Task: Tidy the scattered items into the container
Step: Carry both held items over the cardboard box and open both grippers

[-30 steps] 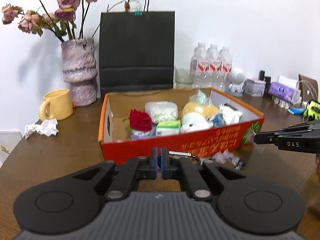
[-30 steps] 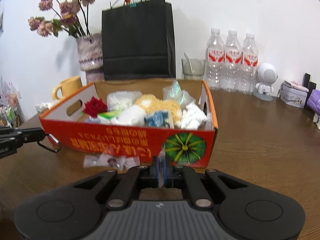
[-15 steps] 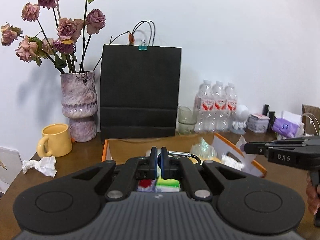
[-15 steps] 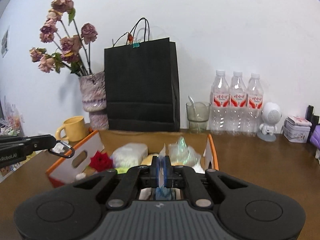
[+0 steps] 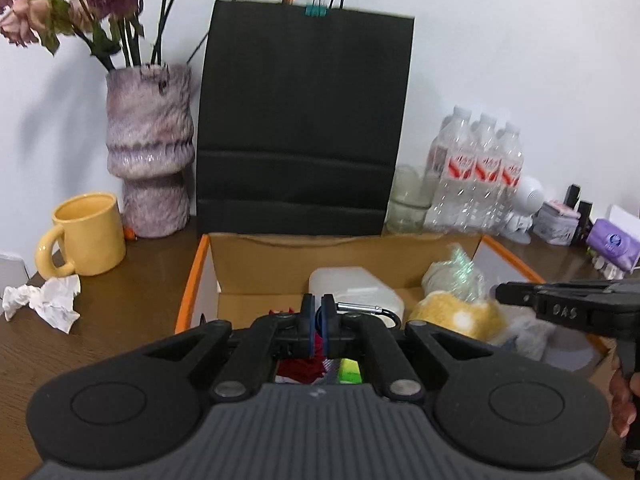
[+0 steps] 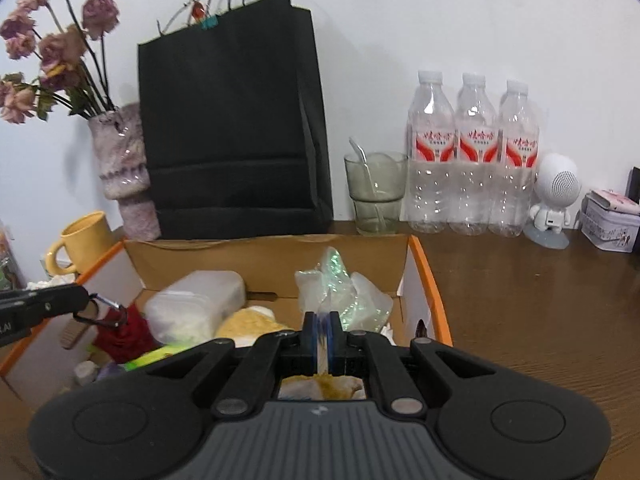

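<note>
Left tongs [image 5: 318, 322] pinch the stiff, light carabiner [image 5: 370, 311] by its end; right tongs [image 6: 320, 334] clamp a flimsy clear wrapper [image 6: 322, 350] over the box [image 6: 428, 280].

Box [image 6: 430, 280] open above; contents crowd floor. Black bag [image 6: 236, 128], bottles [image 6: 472, 152] block behind; table [image 6: 540, 300] right bare.
</note>
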The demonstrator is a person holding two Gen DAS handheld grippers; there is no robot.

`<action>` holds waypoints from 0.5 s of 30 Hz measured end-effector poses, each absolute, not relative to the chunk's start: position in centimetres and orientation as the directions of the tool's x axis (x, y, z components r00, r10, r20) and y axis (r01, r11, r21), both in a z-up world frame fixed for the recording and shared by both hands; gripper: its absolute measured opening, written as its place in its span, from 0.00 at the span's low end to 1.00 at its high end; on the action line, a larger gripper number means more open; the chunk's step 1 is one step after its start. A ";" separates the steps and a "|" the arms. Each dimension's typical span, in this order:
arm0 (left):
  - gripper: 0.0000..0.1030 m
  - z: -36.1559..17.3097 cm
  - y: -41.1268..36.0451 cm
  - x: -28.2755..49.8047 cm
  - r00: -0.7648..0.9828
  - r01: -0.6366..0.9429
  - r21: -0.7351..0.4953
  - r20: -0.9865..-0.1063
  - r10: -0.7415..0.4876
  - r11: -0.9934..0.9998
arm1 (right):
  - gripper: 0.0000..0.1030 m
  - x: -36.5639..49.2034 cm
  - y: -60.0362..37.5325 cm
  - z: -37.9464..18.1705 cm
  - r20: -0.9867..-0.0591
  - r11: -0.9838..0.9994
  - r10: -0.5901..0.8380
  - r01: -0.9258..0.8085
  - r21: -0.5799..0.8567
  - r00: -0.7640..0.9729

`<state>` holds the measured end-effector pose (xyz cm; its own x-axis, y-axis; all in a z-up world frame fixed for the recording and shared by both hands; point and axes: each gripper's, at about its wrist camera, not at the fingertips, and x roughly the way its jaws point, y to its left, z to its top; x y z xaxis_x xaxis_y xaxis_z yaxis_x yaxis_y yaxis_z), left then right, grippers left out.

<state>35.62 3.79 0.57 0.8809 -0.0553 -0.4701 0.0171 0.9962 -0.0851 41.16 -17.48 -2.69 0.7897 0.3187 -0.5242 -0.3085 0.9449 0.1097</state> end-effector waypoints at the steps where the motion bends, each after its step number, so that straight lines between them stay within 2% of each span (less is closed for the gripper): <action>1: 0.03 0.4 3.8 35.8 0.878 0.014 -0.085 -0.476 -0.053 0.996 | 0.05 41.3 -17.5 -2.8 -0.526 0.945 0.318 -0.308 0.110 0.789; 4: 0.04 -0.2 4.0 36.2 0.865 0.008 -0.096 -0.499 -0.055 0.995 | 0.13 41.6 -18.0 -2.8 -0.530 0.945 0.322 -0.302 0.128 0.784; 6: 0.06 -0.3 4.2 36.3 0.859 -0.004 -0.105 -0.510 -0.050 0.994 | 0.38 41.9 -18.3 -3.0 -0.539 0.943 0.330 -0.294 0.155 0.775; 7: 0.10 -0.3 4.2 36.3 0.859 -0.008 -0.107 -0.509 -0.048 0.994 | 0.67 41.9 -18.5 -3.0 -0.543 0.943 0.332 -0.288 0.166 0.772; 8: 0.15 -0.3 4.3 36.3 0.859 -0.013 -0.108 -0.509 -0.045 0.994 | 0.83 41.9 -18.5 -3.0 -0.543 0.943 0.331 -0.285 0.170 0.772; 9: 0.34 -0.2 4.3 36.2 0.862 -0.014 -0.113 -0.506 -0.045 0.993 | 0.83 41.7 -18.5 -3.0 -0.536 0.943 0.333 -0.290 0.165 0.776; 10: 0.61 -0.1 4.3 36.1 0.866 -0.018 -0.118 -0.498 -0.044 0.993 | 0.84 41.6 -18.3 -2.9 -0.531 0.942 0.333 -0.296 0.156 0.779; 12: 0.90 0.2 4.2 35.9 0.872 -0.031 -0.111 -0.488 -0.027 0.993 | 0.88 41.3 -18.0 -2.6 -0.526 0.943 0.329 -0.301 0.140 0.784; 14: 0.94 0.4 3.9 35.6 0.884 -0.020 -0.102 -0.467 -0.030 0.995 | 0.89 41.1 -17.8 -2.5 -0.524 0.941 0.332 -0.313 0.129 0.784; 15: 1.00 0.5 3.8 35.6 0.885 -0.016 -0.098 -0.464 -0.031 0.995 | 0.90 41.1 -17.6 -2.4 -0.528 0.940 0.333 -0.317 0.124 0.781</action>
